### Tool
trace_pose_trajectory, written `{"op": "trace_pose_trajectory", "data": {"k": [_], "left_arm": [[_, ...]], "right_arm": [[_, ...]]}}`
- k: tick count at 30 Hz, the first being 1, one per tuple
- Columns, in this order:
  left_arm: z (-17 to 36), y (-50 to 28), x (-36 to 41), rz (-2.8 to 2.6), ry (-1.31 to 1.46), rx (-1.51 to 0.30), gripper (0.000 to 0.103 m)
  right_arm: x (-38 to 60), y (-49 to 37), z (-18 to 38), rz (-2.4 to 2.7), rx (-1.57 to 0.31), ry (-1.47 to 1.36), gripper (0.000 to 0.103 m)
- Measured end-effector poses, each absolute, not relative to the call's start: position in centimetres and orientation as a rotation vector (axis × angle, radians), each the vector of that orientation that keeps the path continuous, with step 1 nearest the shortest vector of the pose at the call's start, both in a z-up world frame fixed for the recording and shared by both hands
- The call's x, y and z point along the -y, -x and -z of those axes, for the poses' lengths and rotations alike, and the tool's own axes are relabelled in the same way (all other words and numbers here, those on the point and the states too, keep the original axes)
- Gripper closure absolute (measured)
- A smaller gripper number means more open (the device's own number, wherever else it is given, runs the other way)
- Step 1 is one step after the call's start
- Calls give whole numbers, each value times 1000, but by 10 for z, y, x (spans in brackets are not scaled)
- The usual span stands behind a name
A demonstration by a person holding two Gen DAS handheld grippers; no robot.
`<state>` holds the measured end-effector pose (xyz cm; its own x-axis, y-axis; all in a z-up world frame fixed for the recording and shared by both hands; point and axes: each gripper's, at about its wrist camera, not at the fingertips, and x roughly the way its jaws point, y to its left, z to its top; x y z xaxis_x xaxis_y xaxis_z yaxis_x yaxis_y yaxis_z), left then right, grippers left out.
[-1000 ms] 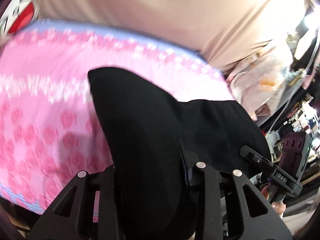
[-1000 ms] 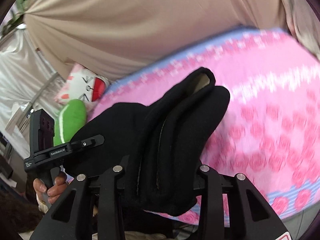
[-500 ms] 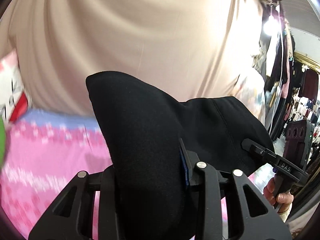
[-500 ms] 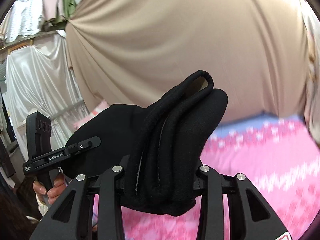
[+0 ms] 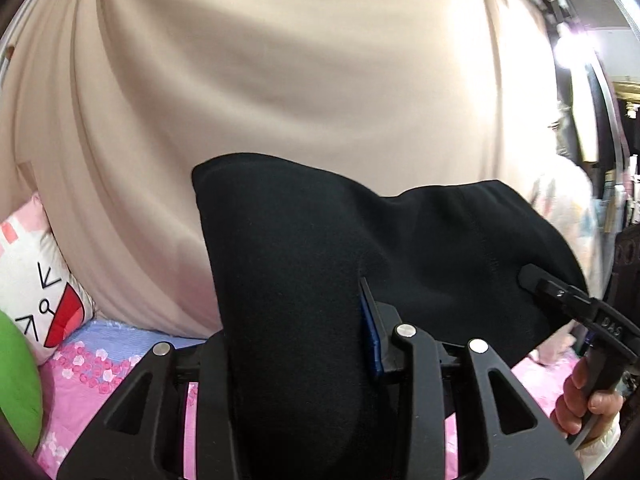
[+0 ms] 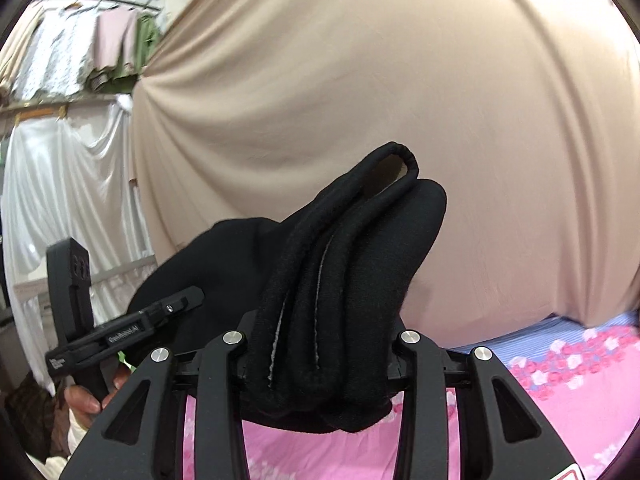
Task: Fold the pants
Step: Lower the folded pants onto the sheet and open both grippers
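The black pants point(image 5: 400, 248) hang in the air between my two grippers, above the pink flowered bedspread point(image 5: 100, 376). My left gripper point(image 5: 298, 360) is shut on a thick bunch of the black cloth, which hides its fingertips. My right gripper point(image 6: 320, 356) is shut on the folded, seamed edge of the pants point(image 6: 352, 264). The right gripper also shows in the left wrist view point(image 5: 560, 300), clamped on the far end of the cloth. The left gripper shows in the right wrist view point(image 6: 160, 316) in the same way.
A beige curtain point(image 5: 300, 80) fills the background behind the bed. A white cartoon pillow point(image 5: 36, 280) and a green cushion point(image 5: 16, 380) lie at the left of the bed. White drapes and hanging clothes point(image 6: 68, 160) stand at the left of the right wrist view.
Both grippers have risen and tilted up with the pants still held. The bedspread has dropped to the bottom of both views and the curtain now fills them.
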<state>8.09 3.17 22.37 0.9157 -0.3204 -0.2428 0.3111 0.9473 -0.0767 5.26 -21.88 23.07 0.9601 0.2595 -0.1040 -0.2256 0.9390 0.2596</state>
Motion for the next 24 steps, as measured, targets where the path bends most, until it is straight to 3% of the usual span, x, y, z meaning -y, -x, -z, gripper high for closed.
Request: {"op": "trace_pose_trajectory", "data": {"k": [5, 13, 14, 15, 17, 20, 22, 23, 24], "left_arm": [[-168, -166, -22, 291, 10, -335, 68], [9, -289, -11, 259, 11, -723, 68], [30, -298, -12, 250, 6, -776, 67], [53, -305, -15, 220, 5, -810, 55], [58, -298, -29, 223, 40, -762, 46], [39, -289, -42, 220, 75, -801, 46], [9, -272, -57, 149, 86, -746, 46], [-7, -265, -62, 126, 100, -704, 39], [-17, -259, -63, 118, 114, -678, 29]], "right_arm": [[253, -136, -175, -229, -225, -339, 67], [298, -251, -2, -97, -601, -475, 67], [299, -262, 18, -75, -665, -479, 63], [302, -271, 44, -20, -740, -478, 53], [312, -270, 49, -43, -756, -551, 48], [326, -257, 25, 56, -732, -511, 42], [326, -238, -2, 117, -644, -434, 49], [322, -233, -18, 77, -608, -411, 66], [316, -234, -26, 36, -605, -408, 77]]}}
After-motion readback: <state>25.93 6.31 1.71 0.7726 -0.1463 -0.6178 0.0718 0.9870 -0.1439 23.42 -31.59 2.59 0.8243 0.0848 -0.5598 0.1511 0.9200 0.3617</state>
